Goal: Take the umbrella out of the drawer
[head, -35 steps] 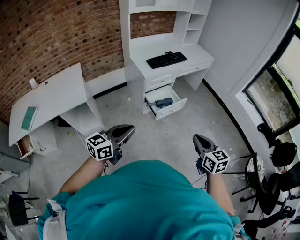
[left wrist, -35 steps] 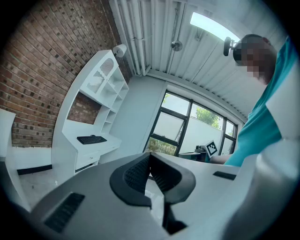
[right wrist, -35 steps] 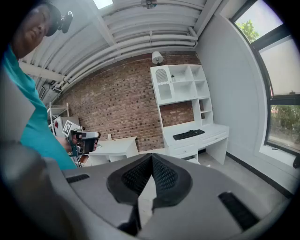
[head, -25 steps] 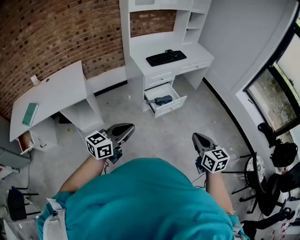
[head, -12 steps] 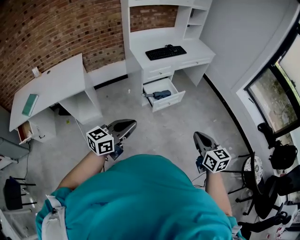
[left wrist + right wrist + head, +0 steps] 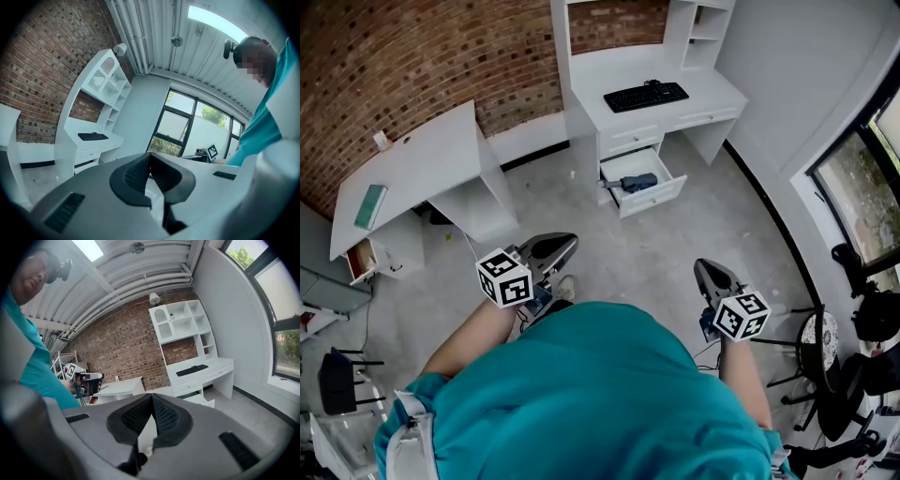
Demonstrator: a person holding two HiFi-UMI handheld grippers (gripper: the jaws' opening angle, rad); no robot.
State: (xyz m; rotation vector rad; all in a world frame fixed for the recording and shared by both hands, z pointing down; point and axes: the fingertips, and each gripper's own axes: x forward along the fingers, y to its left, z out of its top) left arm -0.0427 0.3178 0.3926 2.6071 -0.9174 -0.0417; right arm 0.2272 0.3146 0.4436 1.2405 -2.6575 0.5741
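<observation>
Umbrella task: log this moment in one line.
umbrella: in open drawer, untouched | left gripper: shut, empty | right gripper: shut, empty

Teal shirt (image 6: 581, 394); grey left tongs (image 6: 570, 241), right tongs (image 6: 701, 266), black ribbed pads (image 6: 136, 417), marker cubes (image 6: 504, 277).

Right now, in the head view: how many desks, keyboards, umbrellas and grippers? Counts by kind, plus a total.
Desks: 2
Keyboard: 1
Umbrella: 1
Grippers, left and right: 2
Total: 6
</observation>
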